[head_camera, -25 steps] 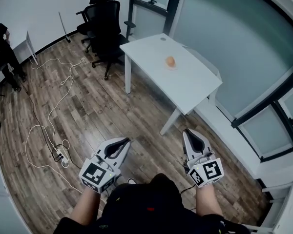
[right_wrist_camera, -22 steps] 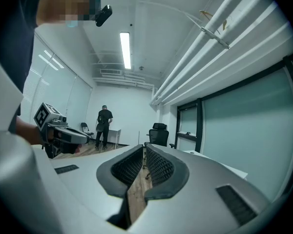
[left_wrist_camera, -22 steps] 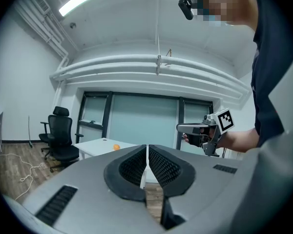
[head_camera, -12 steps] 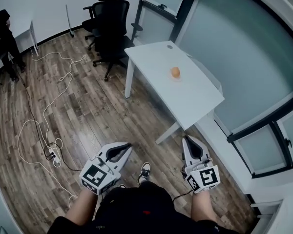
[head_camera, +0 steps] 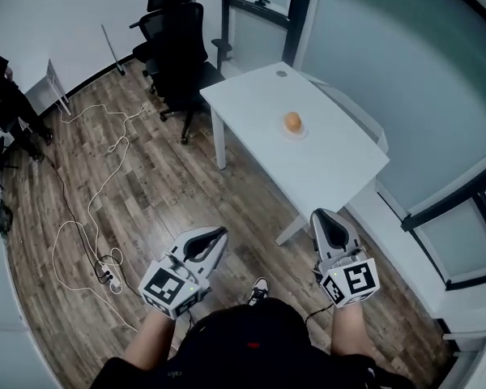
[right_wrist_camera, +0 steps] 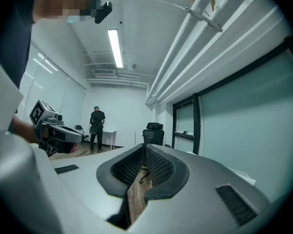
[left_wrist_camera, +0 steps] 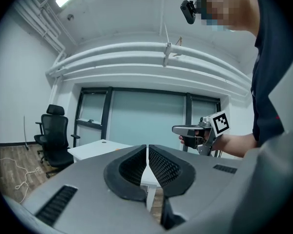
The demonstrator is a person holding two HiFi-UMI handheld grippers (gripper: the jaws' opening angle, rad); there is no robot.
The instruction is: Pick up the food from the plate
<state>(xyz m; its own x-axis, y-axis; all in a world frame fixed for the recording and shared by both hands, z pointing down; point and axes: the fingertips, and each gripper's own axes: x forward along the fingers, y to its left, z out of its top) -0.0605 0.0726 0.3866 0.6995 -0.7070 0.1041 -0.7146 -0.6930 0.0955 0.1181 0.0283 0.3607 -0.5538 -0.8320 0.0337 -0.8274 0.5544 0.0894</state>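
An orange round piece of food (head_camera: pixel 292 121) sits on a small plate (head_camera: pixel 295 134) near the middle of a white table (head_camera: pixel 332 164), far ahead of me. My left gripper (head_camera: pixel 219 233) is held low at waist height, shut with nothing between its jaws. To its right, my right gripper (head_camera: pixel 323 215) is also shut and empty, close to the table's near corner. In the left gripper view the left gripper (left_wrist_camera: pixel 147 148) points toward the table (left_wrist_camera: pixel 95 149), with the right gripper (left_wrist_camera: pixel 176 129) showing at its right. In the right gripper view the right gripper (right_wrist_camera: pixel 144 146) faces the room.
Black office chairs (head_camera: pixel 178 47) stand at the table's far end by glass walls. White cables (head_camera: pixel 85 193) and a power strip (head_camera: pixel 105 273) lie on the wooden floor at left. A person in black (head_camera: pixel 10 102) stands by a small table (head_camera: pixel 50 83) at far left.
My view has shifted as I walk: the table and food sit slightly lower and nearer in the head view. Both grippers stay shut and low in front of me.
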